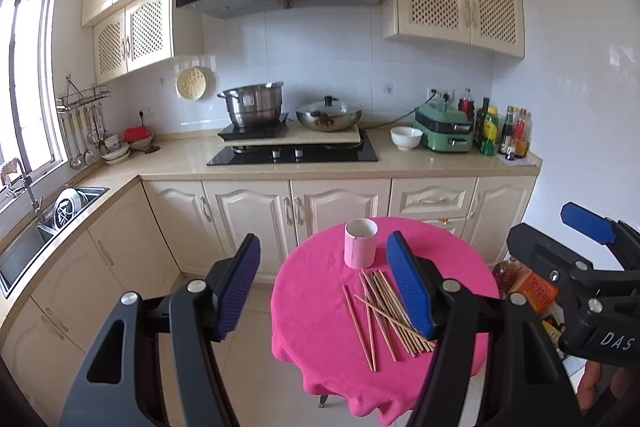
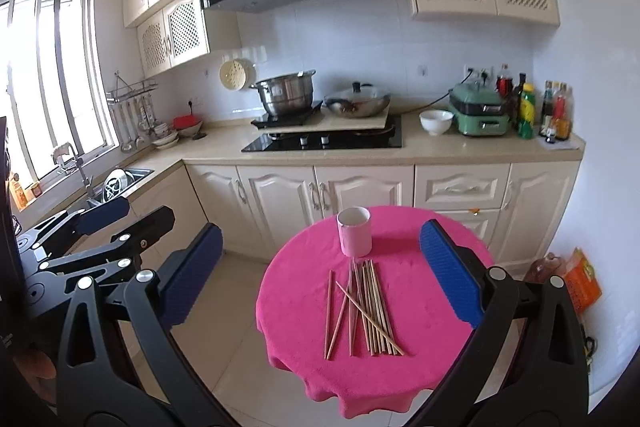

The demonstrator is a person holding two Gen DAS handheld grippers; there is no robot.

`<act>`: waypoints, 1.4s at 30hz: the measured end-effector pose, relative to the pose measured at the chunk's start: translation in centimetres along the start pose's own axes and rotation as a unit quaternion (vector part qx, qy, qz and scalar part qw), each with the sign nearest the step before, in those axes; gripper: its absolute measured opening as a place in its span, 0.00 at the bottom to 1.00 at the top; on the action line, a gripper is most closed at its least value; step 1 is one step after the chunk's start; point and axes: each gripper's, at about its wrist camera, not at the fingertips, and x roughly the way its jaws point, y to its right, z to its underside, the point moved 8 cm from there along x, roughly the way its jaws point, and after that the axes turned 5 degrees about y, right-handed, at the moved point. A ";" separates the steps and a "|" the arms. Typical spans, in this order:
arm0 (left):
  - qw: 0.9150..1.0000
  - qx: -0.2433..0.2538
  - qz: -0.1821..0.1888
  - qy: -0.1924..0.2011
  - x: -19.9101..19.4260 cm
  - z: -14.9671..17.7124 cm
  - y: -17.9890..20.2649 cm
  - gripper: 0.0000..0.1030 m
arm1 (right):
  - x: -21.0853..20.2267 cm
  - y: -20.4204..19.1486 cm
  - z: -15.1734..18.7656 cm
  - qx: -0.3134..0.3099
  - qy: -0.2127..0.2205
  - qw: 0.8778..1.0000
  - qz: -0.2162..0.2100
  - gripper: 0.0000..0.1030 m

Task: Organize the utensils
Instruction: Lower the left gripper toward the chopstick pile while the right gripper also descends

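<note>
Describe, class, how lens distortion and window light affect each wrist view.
Left wrist view: cabinet lines bow, corners vignette black, window glares. Right wrist view: same fisheye bowing, window blows out white; chopsticks and cup stay sharp.

Fuzzy pink tablecloth (image 2: 400,359), bare wood chopsticks (image 2: 368,307), glossy pink cup (image 2: 354,233), ribbed blue pads (image 2: 452,271)

the desk (image 2: 400,367) wears a bright pink cloth. on it, the cup (image 2: 354,231) is pale pink with a white inside. just in front of the cup, the chopsticks (image 2: 362,307) are light brown wood. the left claw (image 1: 326,287) and the right claw (image 2: 320,275) are black with blue ridged pads.
</note>
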 end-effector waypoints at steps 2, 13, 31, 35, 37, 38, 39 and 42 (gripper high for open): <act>1.000 -0.001 -0.004 -0.012 1.9 0.6 0.3 0.63 | 1.8 1.3 0.4 0.002 -0.011 1.000 -0.004 0.94; 0.988 -0.026 0.000 -0.151 17.4 7.0 4.5 0.63 | 13.1 11.1 4.3 -0.012 -0.102 0.995 0.000 0.91; 0.933 -0.054 -0.022 -0.355 31.3 22.6 5.6 0.63 | 25.7 19.0 17.1 0.020 -0.283 0.958 -0.036 0.60; 0.925 -0.056 -0.021 -0.375 33.6 24.6 5.9 0.61 | 27.1 18.6 18.9 0.024 -0.303 0.952 -0.044 0.53; 0.921 -0.053 -0.023 -0.385 34.3 25.4 5.9 0.51 | 27.9 18.5 19.7 0.026 -0.313 0.948 -0.046 0.49; 0.917 -0.057 -0.025 -0.394 34.8 26.0 5.8 0.45 | 28.3 18.4 20.1 0.031 -0.318 0.946 -0.049 0.47; 0.914 -0.062 -0.025 -0.399 35.3 26.4 5.6 0.43 | 28.6 18.3 20.4 0.034 -0.322 0.945 -0.050 0.46; 0.911 -0.060 -0.026 -0.406 36.2 27.0 5.2 0.33 | 29.7 17.8 21.5 0.036 -0.336 0.940 -0.054 0.39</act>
